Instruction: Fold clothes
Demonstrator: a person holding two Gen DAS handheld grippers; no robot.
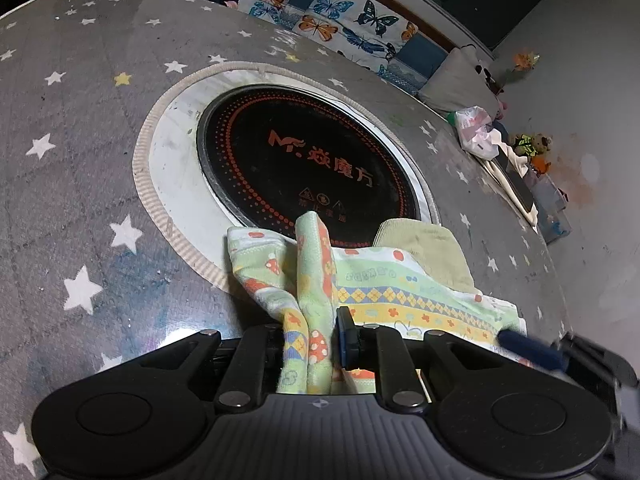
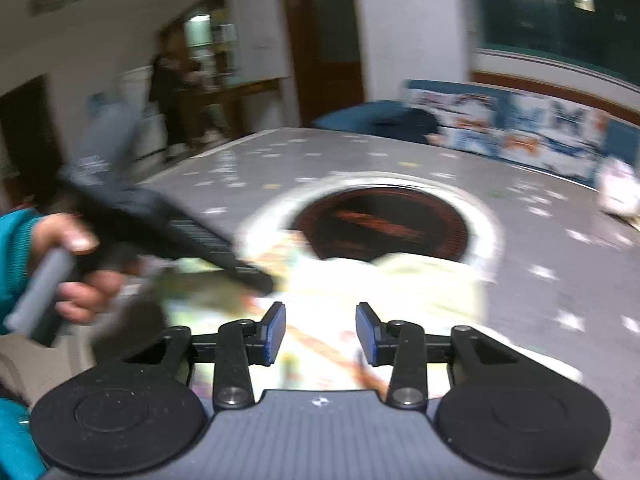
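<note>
The patterned garment (image 1: 384, 292), pale green with orange mushrooms and yellow diamond bands, lies on the bench (image 1: 80, 160) at the 6 o'clock edge of the round black cooktop (image 1: 308, 160), partly overlapping its white surround. A gathered fold of the garment rises at its left side and runs down into the left gripper (image 1: 310, 344), whose fingers are clamped on that fold, cloth filling the space between the blue pads. A plain beige ribbed piece (image 1: 424, 248) sits under the garment's far corner, toward 1 o'clock from the fold.

In the right wrist view, heavily blurred, the right gripper (image 2: 321, 334) hangs over the garment (image 2: 360, 288) with its 2 blue-padded fingers (image 2: 276, 332) apart and nothing between them. At 9 o'clock in that view a hand (image 2: 76, 264) in a teal sleeve grips the handle of the left gripper, whose dark body slants toward the cloth.

The bench is covered by a grey cloth with white stars. Beyond its far edge, toward 12 o'clock in the left wrist view, runs a butterfly-print cover (image 1: 320, 4). At 3 o'clock, near the bench rim, lie a crumpled plastic bag (image 1: 476, 128) and small toys (image 1: 532, 148).
</note>
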